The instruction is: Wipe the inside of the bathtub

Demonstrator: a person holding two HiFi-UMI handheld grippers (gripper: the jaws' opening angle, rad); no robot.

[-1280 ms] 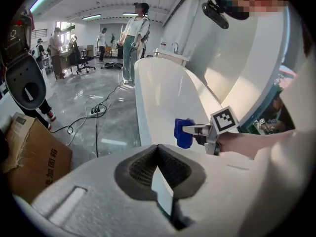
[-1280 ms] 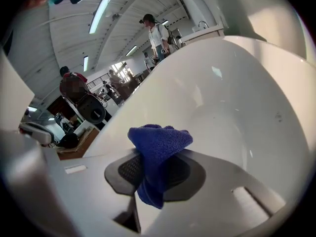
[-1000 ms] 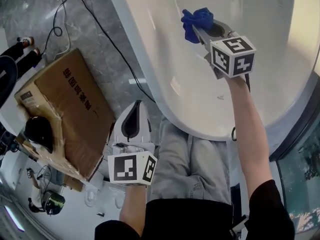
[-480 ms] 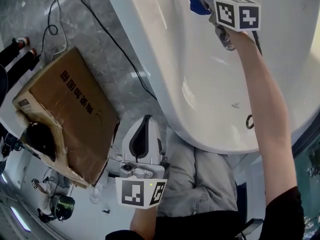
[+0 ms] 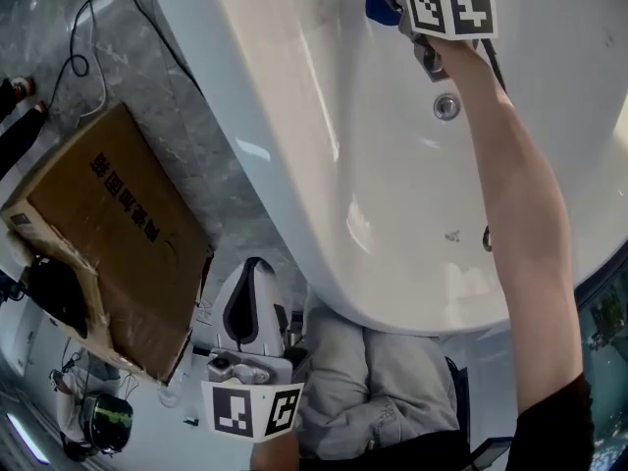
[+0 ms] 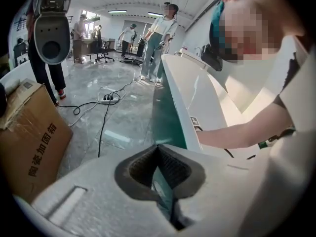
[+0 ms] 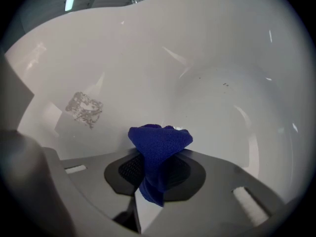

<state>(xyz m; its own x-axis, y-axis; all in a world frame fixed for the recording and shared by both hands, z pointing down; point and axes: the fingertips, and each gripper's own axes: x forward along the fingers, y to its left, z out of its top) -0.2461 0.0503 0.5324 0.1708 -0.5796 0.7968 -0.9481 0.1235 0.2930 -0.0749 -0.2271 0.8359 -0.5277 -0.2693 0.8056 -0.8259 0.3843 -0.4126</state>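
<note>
— One cloth (image 7: 159,144), one claw doing the work. The right gripper (image 7: 154,174) is clamped on that blue bundle, which pokes out ahead of the jaws, deep inside the tub (image 5: 294,145).
— And the left gripper (image 6: 160,174)?
— Outside the tub, low by the person's legs, jaws all but together on nothing.
— What makes this stroke good?
— Probably pressing the cloth flat to the wall, so fabric rubs and not plastic. The grey scuff (image 7: 84,107) ahead on the left looks a fair target, taken with overlapping passes.
— Surface?
— Glossy white and curved, with a drain (image 5: 446,106) beside the forearm.
— Room?
— Grey stone floor, a box (image 5: 118,234) near the tub, a cable (image 6: 101,132) trailing, people standing far back.
</note>
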